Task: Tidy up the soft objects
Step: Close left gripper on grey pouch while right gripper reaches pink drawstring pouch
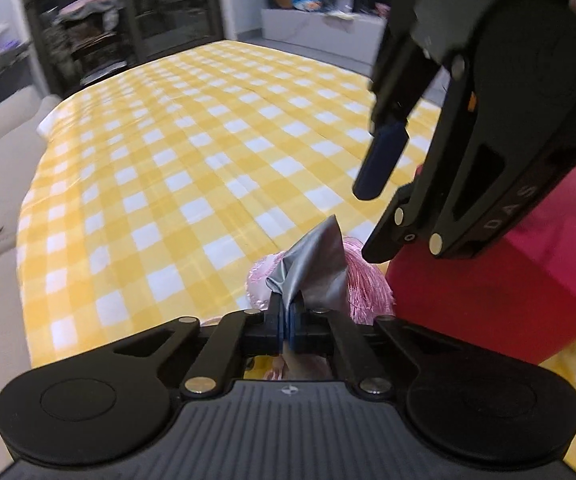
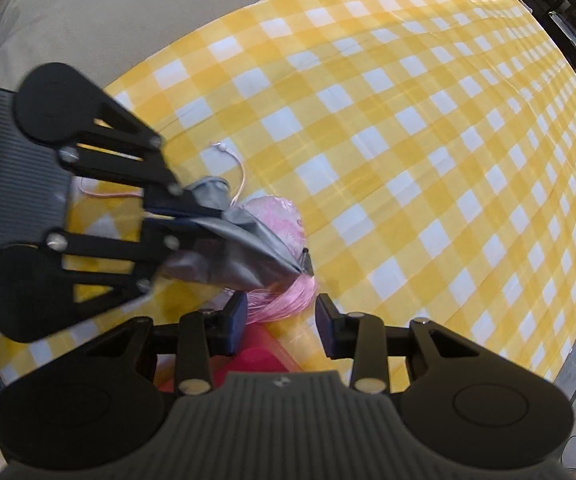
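Grey fabric pouch (image 1: pixel 316 268) is pinched between the pads of my left gripper (image 1: pixel 288 316), jaws fully closed on 1 fold. It lies over the pink fringed item (image 2: pixel 277 216) on the yellow checked cloth (image 1: pixel 175 168), just beside the red box (image 1: pixel 528 280). My right gripper (image 2: pixel 281 316) hangs above, jaws partly apart, gripping nothing.

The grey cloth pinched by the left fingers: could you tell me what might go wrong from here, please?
1. The left gripper grips only a fold of the grey cloth, so it may slip out when lifted.
2. The cloth drapes over the pink fringe, which could drag along.
3. The open right gripper hangs close above, beside the red box, and might snag the cloth.
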Demonstrator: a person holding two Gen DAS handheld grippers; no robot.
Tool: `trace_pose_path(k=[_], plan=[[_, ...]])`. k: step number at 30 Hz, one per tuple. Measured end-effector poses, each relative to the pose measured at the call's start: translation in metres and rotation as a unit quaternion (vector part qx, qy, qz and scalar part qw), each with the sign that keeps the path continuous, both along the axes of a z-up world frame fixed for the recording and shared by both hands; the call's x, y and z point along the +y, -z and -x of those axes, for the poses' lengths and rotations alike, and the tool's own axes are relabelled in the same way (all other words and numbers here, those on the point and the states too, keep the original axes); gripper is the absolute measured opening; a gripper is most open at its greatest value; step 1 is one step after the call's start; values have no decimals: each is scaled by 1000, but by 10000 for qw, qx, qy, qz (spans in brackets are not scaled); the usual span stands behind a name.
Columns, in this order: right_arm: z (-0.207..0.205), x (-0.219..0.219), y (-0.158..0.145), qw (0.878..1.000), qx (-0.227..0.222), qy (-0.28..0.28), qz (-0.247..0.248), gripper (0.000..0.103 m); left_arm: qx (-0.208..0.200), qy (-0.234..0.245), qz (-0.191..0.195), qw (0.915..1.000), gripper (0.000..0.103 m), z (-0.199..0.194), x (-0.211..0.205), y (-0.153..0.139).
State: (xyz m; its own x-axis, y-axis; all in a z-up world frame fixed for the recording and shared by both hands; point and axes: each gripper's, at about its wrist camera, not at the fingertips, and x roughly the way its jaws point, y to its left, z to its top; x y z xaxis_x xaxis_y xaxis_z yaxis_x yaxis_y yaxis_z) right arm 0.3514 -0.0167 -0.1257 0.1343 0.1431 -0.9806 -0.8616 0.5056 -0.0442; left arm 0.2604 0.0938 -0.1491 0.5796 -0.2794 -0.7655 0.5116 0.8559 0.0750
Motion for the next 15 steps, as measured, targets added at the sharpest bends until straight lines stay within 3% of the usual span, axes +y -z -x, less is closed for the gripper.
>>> trace_pose_path(k=[3, 5, 10, 11, 15], plan=[[2, 3, -2, 9999, -59, -92, 8, 37, 78, -503, 31, 9987, 2, 6, 9, -11], [4, 6, -4, 9998, -88, -178, 1, 39, 165, -803, 318, 9961, 2, 11, 20, -22], [4, 19, -1, 9991, -93, -423, -10, 56, 378, -1895, 418, 9803, 1, 22, 51, -37], [5, 24, 3, 9985, -85, -543, 37, 61, 409, -2027, 438, 9774, 2, 25, 56, -38], [13, 45, 24, 9898, -134, -1356, 416, 62, 541, -2390, 604, 9676, 1, 33, 66, -34]])
